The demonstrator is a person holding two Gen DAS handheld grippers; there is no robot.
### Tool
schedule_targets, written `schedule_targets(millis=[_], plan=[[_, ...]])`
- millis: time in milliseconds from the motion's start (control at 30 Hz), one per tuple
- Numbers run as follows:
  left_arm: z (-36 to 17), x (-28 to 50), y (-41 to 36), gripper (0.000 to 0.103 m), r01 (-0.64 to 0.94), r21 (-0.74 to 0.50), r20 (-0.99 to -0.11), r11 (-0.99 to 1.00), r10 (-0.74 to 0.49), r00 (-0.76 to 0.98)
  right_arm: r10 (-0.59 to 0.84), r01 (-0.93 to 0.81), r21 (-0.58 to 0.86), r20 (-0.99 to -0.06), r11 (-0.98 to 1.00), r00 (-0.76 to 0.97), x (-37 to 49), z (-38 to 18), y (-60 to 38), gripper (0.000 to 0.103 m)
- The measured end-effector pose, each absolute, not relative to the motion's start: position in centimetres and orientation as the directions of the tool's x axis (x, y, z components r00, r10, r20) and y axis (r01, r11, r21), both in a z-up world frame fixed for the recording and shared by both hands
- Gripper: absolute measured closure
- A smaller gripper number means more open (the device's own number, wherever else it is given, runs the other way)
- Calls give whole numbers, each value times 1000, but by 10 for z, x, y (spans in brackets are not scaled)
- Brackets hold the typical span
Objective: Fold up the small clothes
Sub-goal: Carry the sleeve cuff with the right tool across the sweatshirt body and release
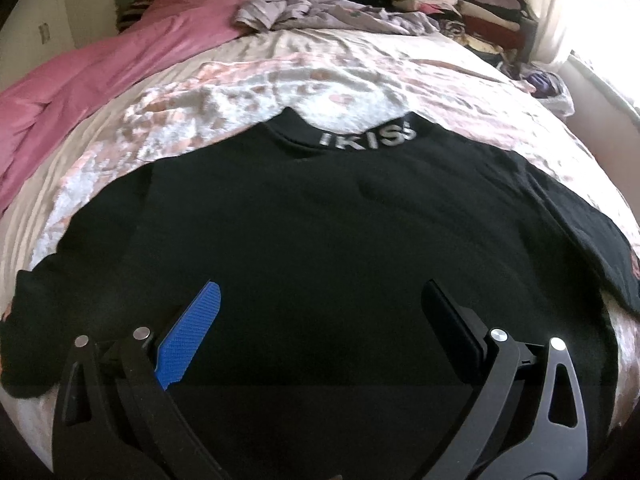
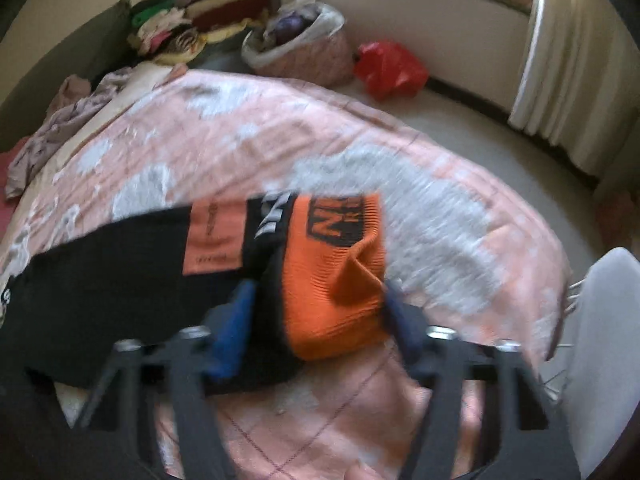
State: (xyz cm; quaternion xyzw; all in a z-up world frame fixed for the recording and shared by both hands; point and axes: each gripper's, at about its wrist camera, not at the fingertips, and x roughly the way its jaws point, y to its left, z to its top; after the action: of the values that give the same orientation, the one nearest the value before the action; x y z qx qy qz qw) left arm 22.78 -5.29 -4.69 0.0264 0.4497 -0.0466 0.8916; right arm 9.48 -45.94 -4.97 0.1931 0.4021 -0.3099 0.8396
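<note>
Your black shirt [image 1: 320, 220] lies spread flat on the pink-and-white bedspread [image 1: 248, 80], collar band with its lettering [image 1: 366, 138] at the far side. Your left gripper [image 1: 320, 304] hovers over the shirt's body with its jaws wide apart, gripping nothing.

Your right gripper [image 2: 320, 296] sits at the orange cuff [image 2: 332, 276] of the sleeve, a finger on either side of it. That view is smeared by motion, so the jaws look only partly closed around the cuff — I cannot tell whether they have actually pinched it.

The main risk is the cuff: it is thick and already creased, and a loose or partial bite could let it slip out mid-fold, dragging the sleeve crooked. With the left jaws off the cloth, nothing pins the body, so a pull on the sleeve may slide the whole shirt across the bedspread.

Only the left view shows the collar and the shirt's full spread; only the right view shows the orange cuff, the orange patch [image 2: 214, 236] on the sleeve, and the red bag [image 2: 390, 68] on the floor beyond the bed.
</note>
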Motion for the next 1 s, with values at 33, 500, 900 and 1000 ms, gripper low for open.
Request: schedule_targets(millis=[33,500,900,1000], plan=[[-46,226,-55,9,112,4,-804,994,-63,591,-362,653,70,-785,754,503,97,-45,-453,70],[-21,220,-38,9,90,-43,-786,995,-89,612,8,229,305,-615,924,789,132,47,-341,74],[-7,218,15,9,-3,-150,-779,989,-117,616,265,-78,317,-605,945,751,188,69,-217,74],[-5,217,30,9,-27,-184,-775,983,-128,618,289,-117,304,-614,945,734,198,67,-190,74]])
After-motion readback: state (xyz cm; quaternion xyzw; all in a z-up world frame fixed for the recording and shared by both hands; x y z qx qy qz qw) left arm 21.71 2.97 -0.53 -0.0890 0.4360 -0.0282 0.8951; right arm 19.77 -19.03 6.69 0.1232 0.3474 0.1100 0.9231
